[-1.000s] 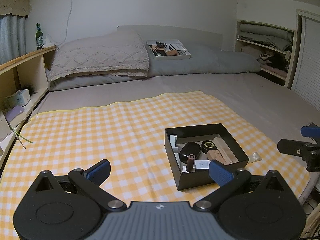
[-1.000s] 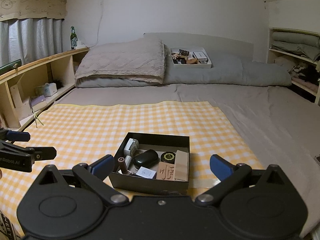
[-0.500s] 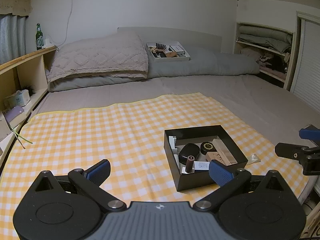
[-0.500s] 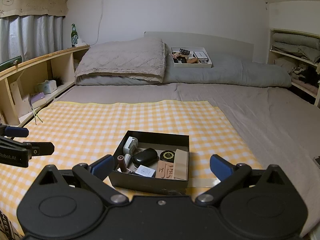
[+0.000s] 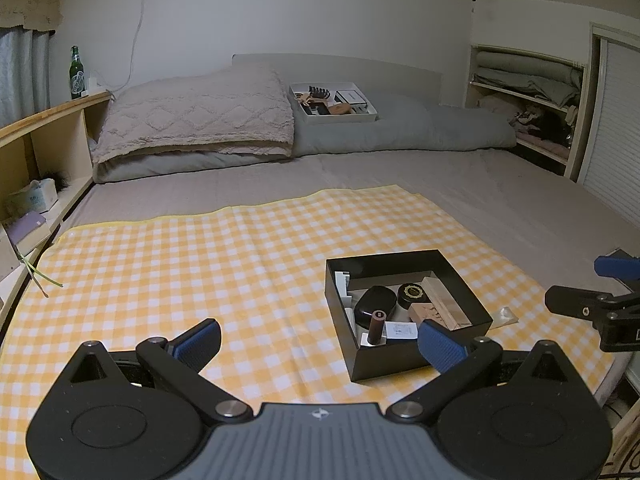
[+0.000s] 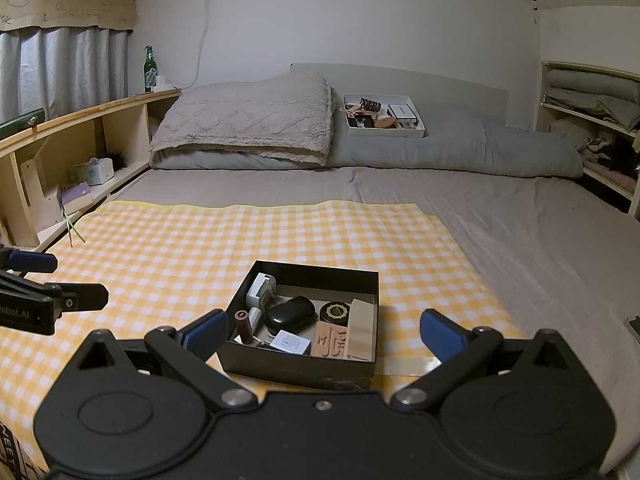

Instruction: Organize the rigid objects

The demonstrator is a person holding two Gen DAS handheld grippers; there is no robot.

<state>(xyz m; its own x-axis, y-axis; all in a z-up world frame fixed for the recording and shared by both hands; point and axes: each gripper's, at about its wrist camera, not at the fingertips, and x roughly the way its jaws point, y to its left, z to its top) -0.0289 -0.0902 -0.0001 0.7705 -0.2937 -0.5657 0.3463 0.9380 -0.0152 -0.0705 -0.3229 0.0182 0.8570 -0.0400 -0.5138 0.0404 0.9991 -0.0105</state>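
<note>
The bed point(image 6: 500, 216) fills both views. Its near half is covered by a yellow-and-white checked cloth point(image 6: 240, 248). At the far end, a white tray point(image 6: 384, 118) of assorted items rests on the grey bedding, well apart from the work area.

A black open-topped box point(image 6: 304, 368) sits on the near right part of the checked cloth. It holds the rigid objects: a white plug adapter point(image 6: 262, 290) against the far-left wall, a black oval case point(image 6: 290, 312) at centre, a round black tin with a gold emblem point(image 6: 335, 311) beside it, a wooden block point(image 6: 362, 330) along the right wall, a carved wooden stamp point(image 6: 330, 340), a small white card box point(image 6: 291, 342) and a brown cylinder point(image 6: 244, 322) standing upright at the near-left corner.

The left gripper point(image 5: 318, 338) hangs above the cloth with its jaws spread wide and nothing between them. The right gripper point(image 6: 324, 330) is also spread wide and empty, framing the box from the near side.

Compared with one second ago, both grippers have drifted only slightly; the box and its contents are unmoved. No object is outside the box on the cloth. Assessment: either the sorting is essentially complete or the next step has not begun. No grasp is in progress.
</note>
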